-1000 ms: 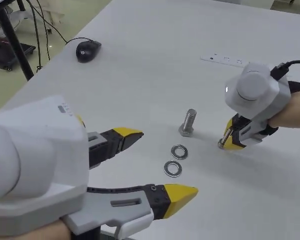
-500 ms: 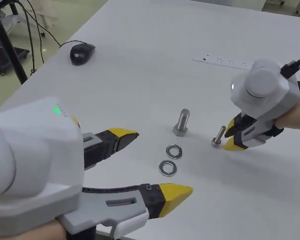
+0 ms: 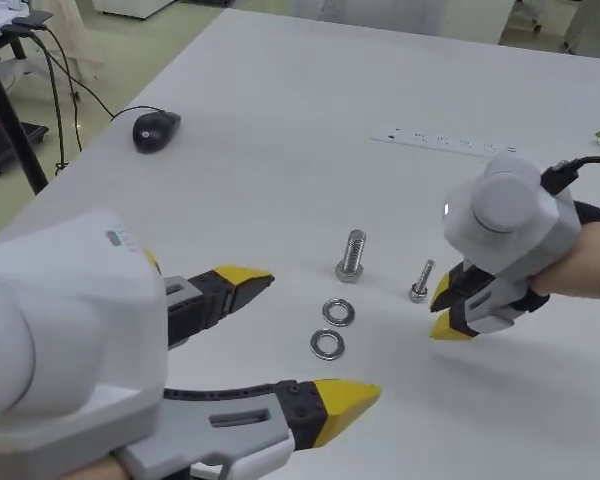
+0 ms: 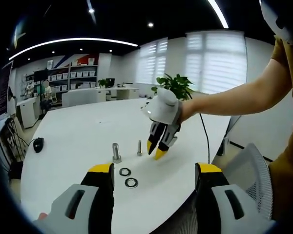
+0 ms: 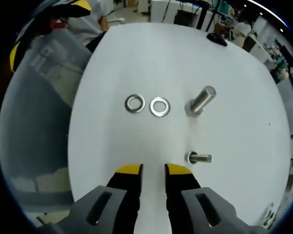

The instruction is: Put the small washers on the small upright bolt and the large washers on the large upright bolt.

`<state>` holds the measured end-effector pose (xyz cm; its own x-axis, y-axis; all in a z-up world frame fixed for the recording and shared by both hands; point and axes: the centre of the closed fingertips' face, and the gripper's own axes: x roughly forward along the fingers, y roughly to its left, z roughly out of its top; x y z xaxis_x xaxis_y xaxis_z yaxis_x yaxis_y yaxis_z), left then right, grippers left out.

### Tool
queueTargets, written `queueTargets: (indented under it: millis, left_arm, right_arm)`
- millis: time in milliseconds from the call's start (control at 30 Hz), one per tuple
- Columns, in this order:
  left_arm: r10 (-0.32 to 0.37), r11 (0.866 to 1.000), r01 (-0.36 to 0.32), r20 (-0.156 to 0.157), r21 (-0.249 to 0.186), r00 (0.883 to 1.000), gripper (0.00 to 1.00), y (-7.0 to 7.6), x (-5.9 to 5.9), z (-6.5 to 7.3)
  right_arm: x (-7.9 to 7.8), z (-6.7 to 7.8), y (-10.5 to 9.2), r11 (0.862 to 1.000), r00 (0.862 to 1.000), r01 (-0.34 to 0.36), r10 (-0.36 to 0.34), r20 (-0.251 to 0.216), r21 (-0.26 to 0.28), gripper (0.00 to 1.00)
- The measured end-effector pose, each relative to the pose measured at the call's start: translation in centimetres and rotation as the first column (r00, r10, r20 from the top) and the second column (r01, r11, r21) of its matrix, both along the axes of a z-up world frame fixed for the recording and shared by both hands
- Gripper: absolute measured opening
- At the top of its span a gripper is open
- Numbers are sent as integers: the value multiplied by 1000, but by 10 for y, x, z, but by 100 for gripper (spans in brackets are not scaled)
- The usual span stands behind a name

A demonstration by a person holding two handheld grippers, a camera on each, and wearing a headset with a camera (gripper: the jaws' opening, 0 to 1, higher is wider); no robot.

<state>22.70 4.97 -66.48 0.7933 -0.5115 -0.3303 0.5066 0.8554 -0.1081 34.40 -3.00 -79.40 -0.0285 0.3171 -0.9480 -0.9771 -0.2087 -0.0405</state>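
Bolt point(image 3: 421, 281) just beside right tool point(image 3: 443, 312)

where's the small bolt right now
In the head view the small bolt stands upright on the white table, right of the large bolt and just left of the right gripper, not between its jaws.

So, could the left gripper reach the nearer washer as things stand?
Probably yes. The left gripper, jaws wide open, hovers short of the nearer washer, which lies flat on the table, apart from the other washer; the right gripper sits off beside the small bolt.
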Motion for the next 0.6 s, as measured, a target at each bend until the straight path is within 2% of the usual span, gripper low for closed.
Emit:
queueTargets:
  millis: [67,300,467,600]
  left_arm:
    - [0,1000,-1,1,13,1000,66,1,-2,-1]
    - [11,1000,-11,11,-3,1000,67,1,-7,3]
    - [20,1000,-20,26,-10,999,67,3,-8,8]
    - [30,999,-30,36,-20,999,67,5,-8,12]
  right_arm:
    - [-7,-1,5,1000,1000,4,-4,-20,7,19]
    - [-28,-8,24,999,998,-30,31,-48,17,19]
    - [-35,-15,39,999,997,-49,50,-60,22,25]
    - [-37,-22,49,998,996,-59,60,-63,21,25]
